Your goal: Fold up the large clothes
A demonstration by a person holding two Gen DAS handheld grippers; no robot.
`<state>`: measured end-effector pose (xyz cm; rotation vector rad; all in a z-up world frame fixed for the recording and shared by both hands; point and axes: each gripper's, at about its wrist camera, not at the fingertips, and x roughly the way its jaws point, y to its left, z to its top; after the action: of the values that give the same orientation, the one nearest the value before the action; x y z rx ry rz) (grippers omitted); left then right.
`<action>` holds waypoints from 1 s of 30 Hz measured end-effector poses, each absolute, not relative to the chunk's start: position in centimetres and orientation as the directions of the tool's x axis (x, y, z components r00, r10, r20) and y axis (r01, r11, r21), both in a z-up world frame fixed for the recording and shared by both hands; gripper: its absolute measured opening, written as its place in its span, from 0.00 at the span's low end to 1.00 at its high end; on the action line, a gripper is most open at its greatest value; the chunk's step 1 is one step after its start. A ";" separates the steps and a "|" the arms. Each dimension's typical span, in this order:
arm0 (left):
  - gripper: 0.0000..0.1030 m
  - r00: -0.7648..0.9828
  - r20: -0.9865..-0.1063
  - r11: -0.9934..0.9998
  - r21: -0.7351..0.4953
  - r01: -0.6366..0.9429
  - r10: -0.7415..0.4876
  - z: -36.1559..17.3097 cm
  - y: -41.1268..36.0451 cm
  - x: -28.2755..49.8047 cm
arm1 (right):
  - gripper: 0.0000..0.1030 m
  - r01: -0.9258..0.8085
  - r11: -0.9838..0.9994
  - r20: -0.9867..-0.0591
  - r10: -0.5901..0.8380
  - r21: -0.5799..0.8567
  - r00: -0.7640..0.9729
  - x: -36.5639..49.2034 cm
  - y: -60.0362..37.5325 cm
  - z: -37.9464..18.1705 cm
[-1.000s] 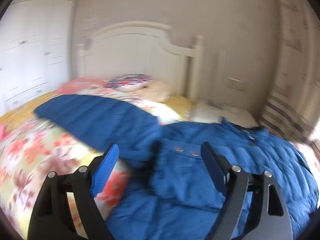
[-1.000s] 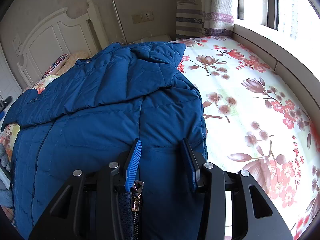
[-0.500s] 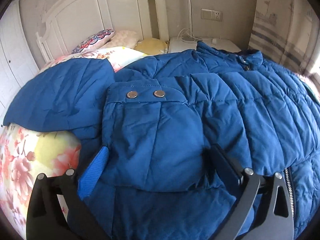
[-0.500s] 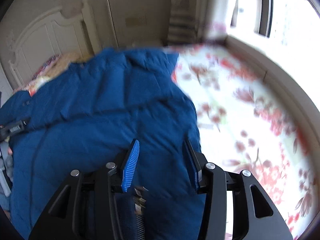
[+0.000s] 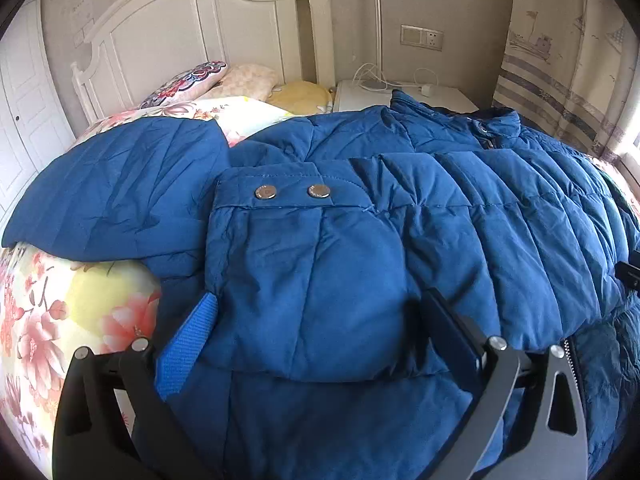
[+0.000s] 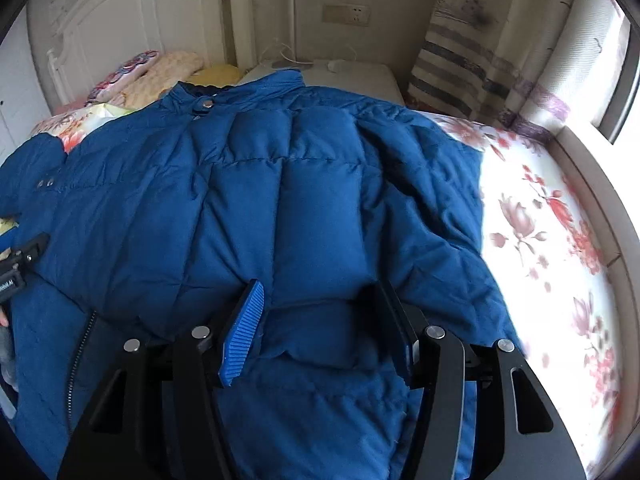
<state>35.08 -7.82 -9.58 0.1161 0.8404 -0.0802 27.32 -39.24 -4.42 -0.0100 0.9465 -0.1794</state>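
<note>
One blue padded jacket [image 5: 460, 200], spread over a bed with a floral bedspread [image 5: 44, 320], collar toward the white headboard [image 5: 200, 20].

Sleeves: both are folded in across the body. In the left wrist view one sleeve lies on the front panel, its cuff bearing two metal snaps [image 5: 292, 191]; a separate blue panel, apparently the hood [image 5: 120, 192], lies flat beside it toward the pillows [image 5: 208, 80]. The open zipper [image 5: 576, 376] runs down the lower right of that view.

Left gripper [image 5: 316, 336]: fingers spread wide, one on each side of the puffed cuff end of the sleeve, touching or just above the fabric; not pinching it.

Right gripper [image 6: 324, 324]: fingers spread, straddling the end of the other folded sleeve, with fabric bulging between the pads; no pinch visible.

Background: bedside table [image 5: 400, 96] with cables, wall socket [image 5: 422, 37], striped curtain [image 6: 460, 64], window sill at the bed's far side.
</note>
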 end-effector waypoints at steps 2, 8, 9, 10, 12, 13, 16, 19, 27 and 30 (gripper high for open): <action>0.98 0.666 -0.746 0.991 0.068 0.116 -0.027 -9.6 -7.8 35.1 | 0.52 0.173 0.982 -0.780 -0.168 -0.078 0.603 27.4 -39.2 -3.2; 0.98 0.675 -0.737 0.992 0.061 0.113 -0.032 -9.5 -7.7 34.9 | 0.52 0.165 0.985 -0.716 -0.149 -0.048 0.683 32.5 -37.9 -0.2; 0.98 0.675 -0.737 0.992 0.054 0.113 -0.037 -9.4 -7.7 34.9 | 0.51 0.162 0.986 -0.719 -0.141 -0.040 0.680 33.5 -37.8 -0.2; 0.97 0.676 -0.736 0.992 0.048 0.114 -0.042 -9.4 -7.6 34.9 | 0.51 0.159 0.987 -0.729 -0.132 -0.032 0.672 34.9 -37.6 -0.6; 0.97 0.676 -0.735 0.993 0.037 0.114 -0.050 -9.4 -7.5 34.9 | 0.51 0.166 0.985 -0.757 -0.147 -0.052 0.637 36.9 -37.6 -2.3; 0.97 0.675 -0.736 0.993 0.034 0.114 -0.052 -9.3 -7.4 34.9 | 0.51 0.175 0.982 -0.794 -0.164 -0.074 0.586 38.2 -37.6 -3.9; 0.98 0.675 -0.736 0.993 0.030 0.118 -0.058 -9.3 -7.5 34.9 | 0.51 0.179 0.978 -0.816 -0.188 -0.106 0.547 38.9 -37.1 -5.2; 0.98 0.667 -0.742 0.993 0.026 0.117 -0.059 -9.4 -7.4 35.1 | 0.51 0.188 0.979 -0.775 -0.181 -0.082 0.605 38.4 -36.8 -3.4; 0.98 0.666 -0.743 0.992 0.023 0.121 -0.064 -9.4 -7.4 35.1 | 0.54 0.237 0.970 -0.806 -0.185 -0.058 0.562 40.9 -40.7 -4.9; 0.98 0.665 -0.744 0.992 0.024 0.122 -0.064 -9.4 -7.4 35.1 | 0.55 0.266 0.963 -0.798 -0.127 0.043 0.589 39.7 -41.3 -3.4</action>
<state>35.14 -7.40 -9.44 0.0734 0.8370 -0.1051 39.71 -41.30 -3.37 0.1640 0.9130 -0.2301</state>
